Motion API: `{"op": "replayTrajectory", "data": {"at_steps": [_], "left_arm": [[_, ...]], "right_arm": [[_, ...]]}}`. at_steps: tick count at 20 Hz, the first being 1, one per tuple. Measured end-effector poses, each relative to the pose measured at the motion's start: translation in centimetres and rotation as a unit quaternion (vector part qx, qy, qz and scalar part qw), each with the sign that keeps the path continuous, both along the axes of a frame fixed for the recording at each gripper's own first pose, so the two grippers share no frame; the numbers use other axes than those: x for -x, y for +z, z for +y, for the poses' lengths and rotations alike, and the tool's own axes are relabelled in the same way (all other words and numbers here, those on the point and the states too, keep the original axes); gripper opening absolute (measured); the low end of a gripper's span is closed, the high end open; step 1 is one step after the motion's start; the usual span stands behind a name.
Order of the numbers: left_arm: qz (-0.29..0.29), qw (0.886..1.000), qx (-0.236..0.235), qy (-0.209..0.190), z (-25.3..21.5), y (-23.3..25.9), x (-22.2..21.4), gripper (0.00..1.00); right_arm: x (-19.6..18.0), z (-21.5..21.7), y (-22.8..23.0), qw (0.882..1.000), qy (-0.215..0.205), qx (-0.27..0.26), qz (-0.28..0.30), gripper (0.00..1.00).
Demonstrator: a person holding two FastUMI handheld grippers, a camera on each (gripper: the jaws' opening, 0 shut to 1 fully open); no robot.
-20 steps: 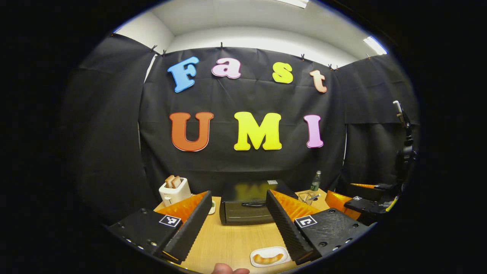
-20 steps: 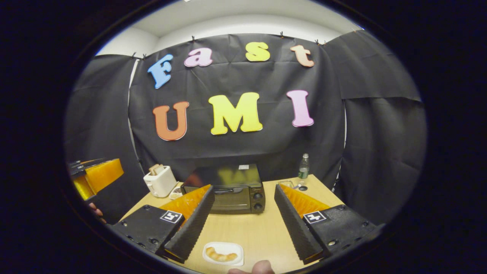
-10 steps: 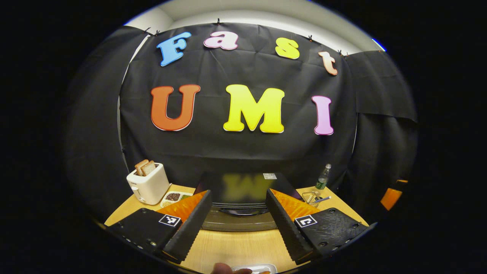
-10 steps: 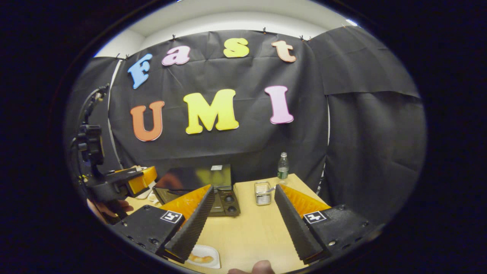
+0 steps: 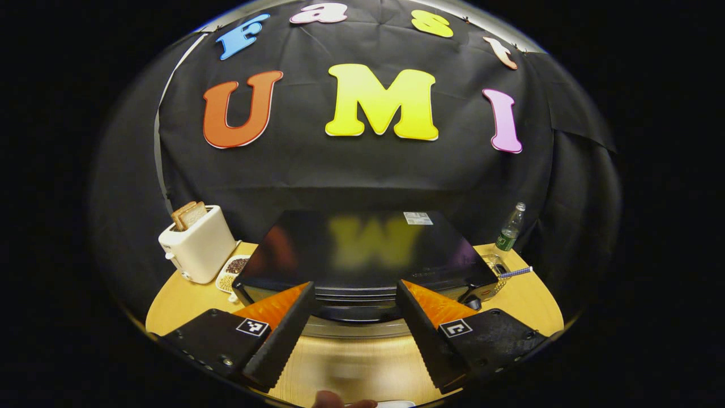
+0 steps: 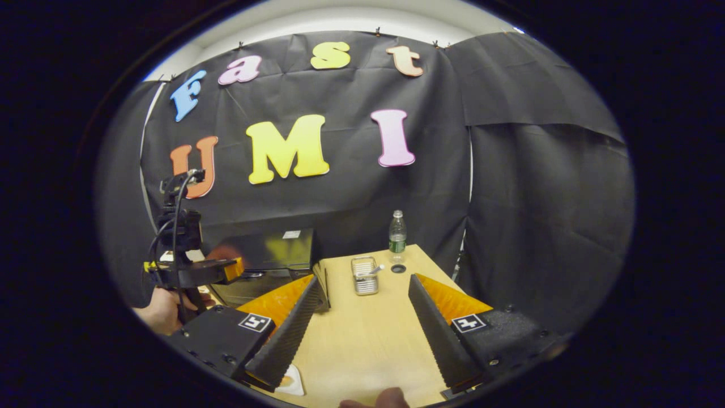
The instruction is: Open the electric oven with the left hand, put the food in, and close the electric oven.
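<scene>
A black-draped booth encloses a light wooden surface (image 5: pixel 351 368), and the black electric oven (image 5: pixel 362 255) stands at its back edge, door closed, looming much larger in the left gripper view than half a second ago, when more bare wood lay before it. The left tool (image 5: pixel 354 334) has come in close: its fingers are spread wide, holding nothing, with the oven's front handle (image 5: pixel 357 313) between them, contact not discernible. In the right gripper view the left tool (image 6: pixel 226 271) sits at the oven's (image 6: pixel 266 255) front, a hand (image 6: pixel 161 311) gripping it. The right tool (image 6: pixel 362 334) is likewise spread and empty above bare wood, the food plate (image 6: pixel 291 382) now only a sliver beside its left finger. A toaster (image 5: pixel 198 243), wire basket (image 6: pixel 364 276) and bottle (image 6: pixel 397 236) flank the oven.
</scene>
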State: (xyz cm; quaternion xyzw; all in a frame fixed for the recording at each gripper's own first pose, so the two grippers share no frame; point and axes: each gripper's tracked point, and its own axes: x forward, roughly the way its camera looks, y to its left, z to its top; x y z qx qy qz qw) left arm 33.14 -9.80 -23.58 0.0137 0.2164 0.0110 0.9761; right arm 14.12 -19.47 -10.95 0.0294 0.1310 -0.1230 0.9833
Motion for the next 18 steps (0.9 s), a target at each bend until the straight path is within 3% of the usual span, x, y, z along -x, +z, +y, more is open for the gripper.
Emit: {"op": "replayTrajectory", "data": {"at_steps": [13,18], "left_arm": [[0.040,0.999,-0.018,0.001,0.0,-2.2,0.3,1.00],[0.066,0.998,-0.017,0.001,-0.4,-2.7,3.6,0.99]], "right_arm": [[0.6,0.6,-0.7,1.000,0.000,-0.006,0.011,0.99],[1.6,1.1,-0.7,1.000,0.002,-0.008,0.010,0.98]]}}
